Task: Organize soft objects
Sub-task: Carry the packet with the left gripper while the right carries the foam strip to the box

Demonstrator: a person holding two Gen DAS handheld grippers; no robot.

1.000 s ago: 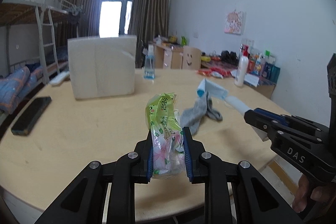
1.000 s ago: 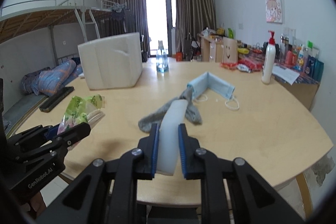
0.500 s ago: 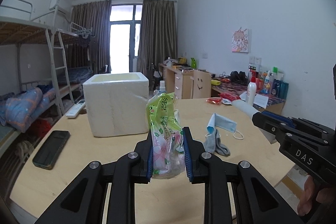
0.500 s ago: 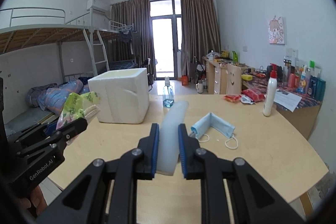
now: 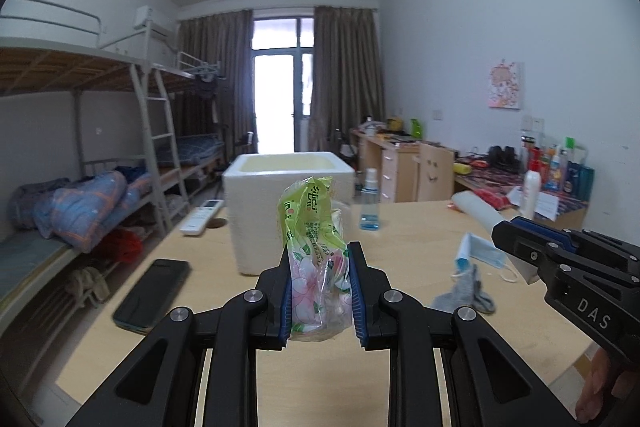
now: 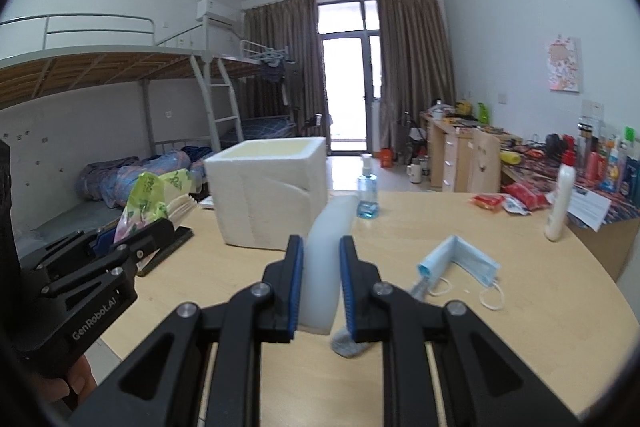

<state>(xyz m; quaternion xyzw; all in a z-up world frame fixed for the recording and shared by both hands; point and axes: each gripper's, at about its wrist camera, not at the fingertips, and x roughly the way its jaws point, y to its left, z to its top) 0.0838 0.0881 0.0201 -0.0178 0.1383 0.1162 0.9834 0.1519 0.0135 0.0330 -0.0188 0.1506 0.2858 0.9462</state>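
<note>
My left gripper [image 5: 319,267] is shut on a green and pink tissue pack [image 5: 316,247], held in the air above the round wooden table [image 5: 208,311]. My right gripper [image 6: 322,263] is shut on a white foam strip [image 6: 326,259], also lifted; it shows in the left wrist view [image 5: 478,213]. A white foam box [image 5: 276,203] with an open top stands ahead on the table, also in the right wrist view [image 6: 268,193]. A blue face mask [image 6: 460,261] and a grey sock [image 5: 466,293] lie on the table to the right.
A black phone [image 5: 154,291] lies at the left of the table, a white remote [image 5: 200,221] behind it. A blue sanitizer bottle [image 6: 367,193] and a white lotion bottle [image 6: 560,207] stand further back. A bunk bed [image 5: 80,155] is at the left, a cluttered desk [image 5: 520,171] at the right.
Both grippers have risen well above the table with their loads and now point level toward the foam box, whose open top has come into view. The sock and mask stay on the table.
</note>
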